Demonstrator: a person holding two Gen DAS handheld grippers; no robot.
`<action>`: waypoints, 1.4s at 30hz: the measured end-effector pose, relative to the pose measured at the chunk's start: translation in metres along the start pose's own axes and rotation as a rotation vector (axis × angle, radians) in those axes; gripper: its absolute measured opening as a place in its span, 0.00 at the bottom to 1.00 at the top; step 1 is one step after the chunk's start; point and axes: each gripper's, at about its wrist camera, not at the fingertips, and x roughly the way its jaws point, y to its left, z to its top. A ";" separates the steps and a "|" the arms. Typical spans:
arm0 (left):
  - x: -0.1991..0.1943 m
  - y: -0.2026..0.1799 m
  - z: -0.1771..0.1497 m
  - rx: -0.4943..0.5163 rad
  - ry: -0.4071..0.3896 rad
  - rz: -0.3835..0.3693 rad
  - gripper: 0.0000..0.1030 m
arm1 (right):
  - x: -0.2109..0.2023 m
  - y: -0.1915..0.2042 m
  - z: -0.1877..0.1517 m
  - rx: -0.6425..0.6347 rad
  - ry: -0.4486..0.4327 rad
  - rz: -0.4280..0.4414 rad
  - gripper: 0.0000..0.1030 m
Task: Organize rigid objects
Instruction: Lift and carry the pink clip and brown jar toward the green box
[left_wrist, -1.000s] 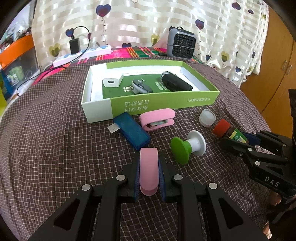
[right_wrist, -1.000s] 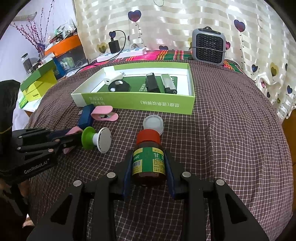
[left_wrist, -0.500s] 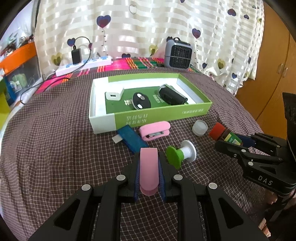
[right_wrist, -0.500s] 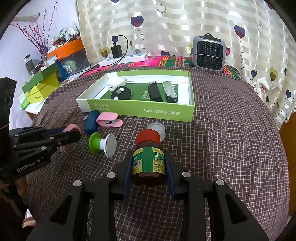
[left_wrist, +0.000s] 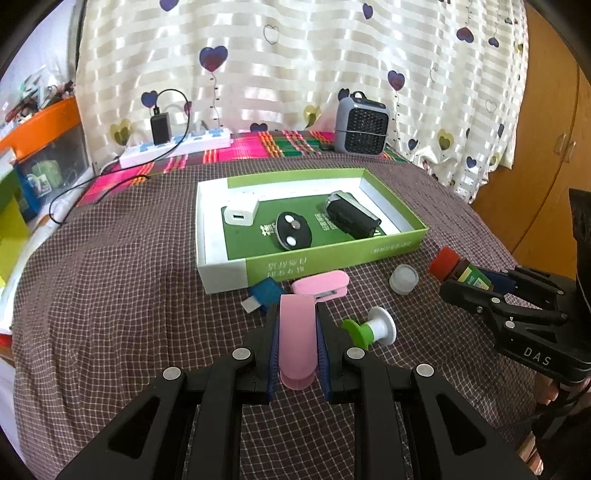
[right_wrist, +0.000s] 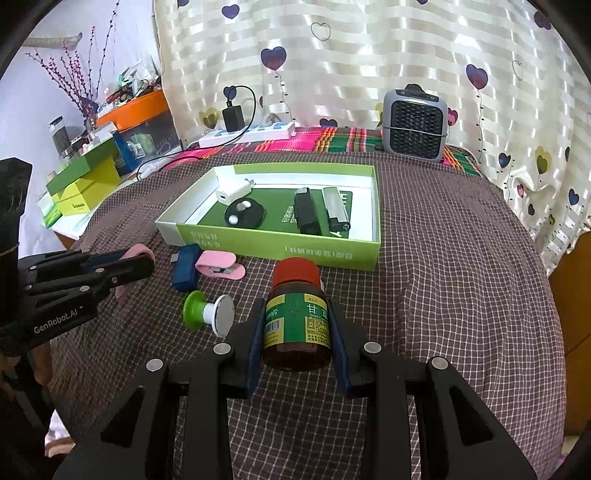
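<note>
Left claw (left_wrist: 297, 328) clamped; right claw (right_wrist: 297, 325) clamped.

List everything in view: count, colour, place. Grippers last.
box: 1, green and white, mid-bed
charger: 1, white, in box
round remote: 1, black, in box
black case: 1, in box
lighter: 1, silver-black, in box
pink stapler: 1, before box
blue block: 1, beside stapler
spool: 1, green-white, on cloth
cap: 1, white, on cloth
heater: 1, grey, rear
power strip: 1, white, rear
left gripper: shut on pink piece
right gripper: shut on bottle, red lid
</note>
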 end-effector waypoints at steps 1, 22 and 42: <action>0.000 0.000 0.001 0.002 -0.001 -0.001 0.16 | 0.000 0.000 0.001 0.000 0.000 0.000 0.32; 0.008 0.016 0.032 -0.018 -0.029 0.011 0.16 | 0.001 -0.013 0.026 0.014 -0.031 -0.002 0.32; 0.028 0.029 0.058 -0.020 -0.034 0.027 0.16 | 0.017 -0.026 0.056 0.012 -0.033 -0.014 0.32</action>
